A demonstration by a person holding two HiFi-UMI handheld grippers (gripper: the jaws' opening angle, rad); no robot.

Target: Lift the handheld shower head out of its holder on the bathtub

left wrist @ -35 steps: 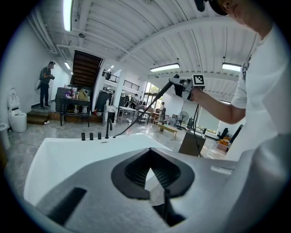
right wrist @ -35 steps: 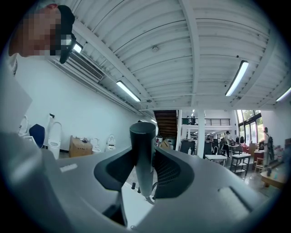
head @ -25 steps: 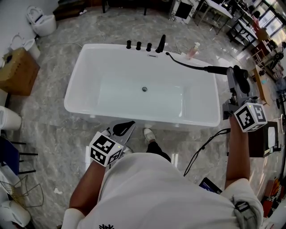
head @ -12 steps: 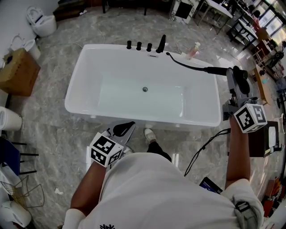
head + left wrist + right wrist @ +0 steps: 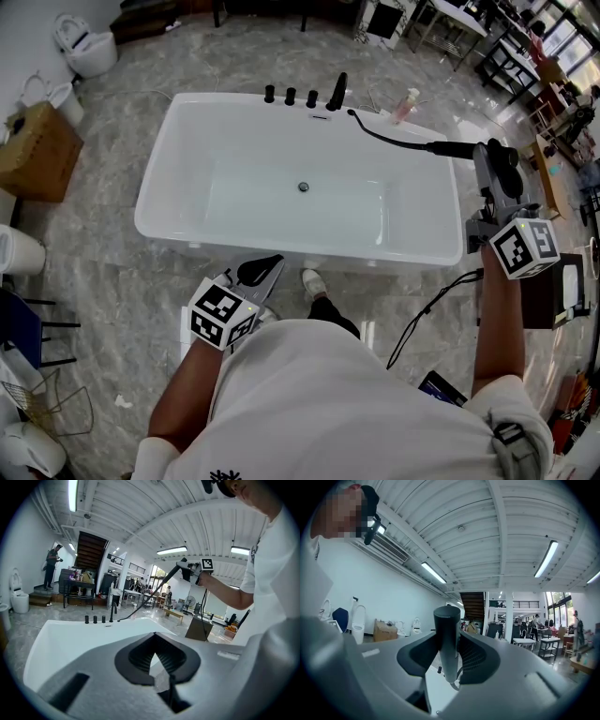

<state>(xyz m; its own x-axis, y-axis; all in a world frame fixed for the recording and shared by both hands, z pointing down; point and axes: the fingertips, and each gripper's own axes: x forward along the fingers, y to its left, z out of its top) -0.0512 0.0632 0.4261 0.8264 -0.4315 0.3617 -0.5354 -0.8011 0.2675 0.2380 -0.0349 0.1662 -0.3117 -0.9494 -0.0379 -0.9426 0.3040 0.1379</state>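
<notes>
My right gripper is shut on the black handheld shower head, held in the air past the right end of the white bathtub. In the right gripper view the black handle stands upright, pinched between both pads. Its black hose sags back to the tub deck beside the faucet spout. My left gripper hangs in front of the tub's near wall, shut with nothing in it. From the left gripper view the shower head shows far off, up in the air.
Three black knobs line the tub's far rim, with a pink bottle on the floor behind. A cardboard box and toilets stand at left. A black cable trails over the floor at right.
</notes>
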